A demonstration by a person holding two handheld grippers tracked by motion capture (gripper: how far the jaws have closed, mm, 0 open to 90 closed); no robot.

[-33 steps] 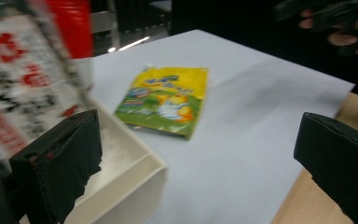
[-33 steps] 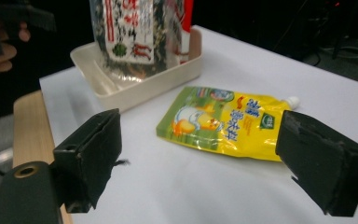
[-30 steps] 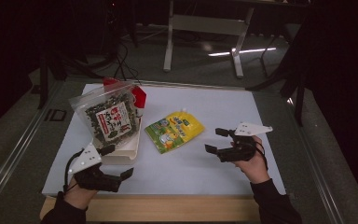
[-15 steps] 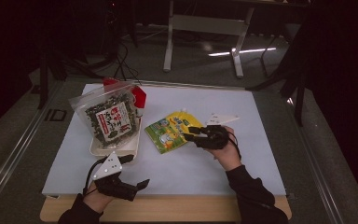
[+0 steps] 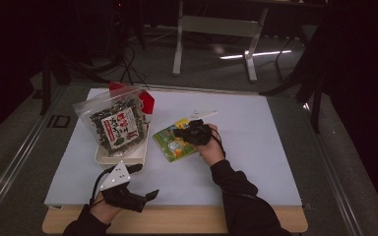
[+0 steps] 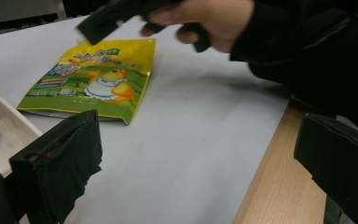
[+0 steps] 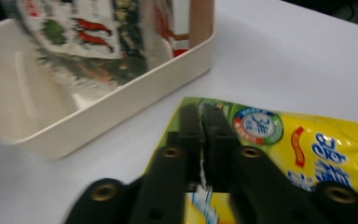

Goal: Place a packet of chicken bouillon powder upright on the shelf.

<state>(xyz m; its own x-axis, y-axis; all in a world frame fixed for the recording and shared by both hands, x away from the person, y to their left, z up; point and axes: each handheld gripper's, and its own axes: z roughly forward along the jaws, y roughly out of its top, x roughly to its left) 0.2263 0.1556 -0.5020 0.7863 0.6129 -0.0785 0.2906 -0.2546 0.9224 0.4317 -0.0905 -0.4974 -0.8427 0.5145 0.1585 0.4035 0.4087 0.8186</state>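
Right gripper [image 5: 179, 132] over yellow-green snack packet [image 5: 170, 145], jaws just closed flat together.

Nothing visibly caught between its jaws; tips rest over the packet's upper edge. Packet lies flat on white table sheet [image 5: 256, 147], just beside cream tray [image 5: 123, 157] holding seaweed bag [image 5: 115, 123]. Left gripper [image 5: 145, 196] sits spread wide at the near table edge, holding nothing.

A clear seaweed bag [image 5: 115, 125] with a red top stands tilted in a cream tray [image 5: 128, 156] on the left of a white mat [image 5: 256, 147]. The mat lies on a wooden table [image 5: 177, 226], with a metal stand [image 5: 216, 29] on the floor beyond.
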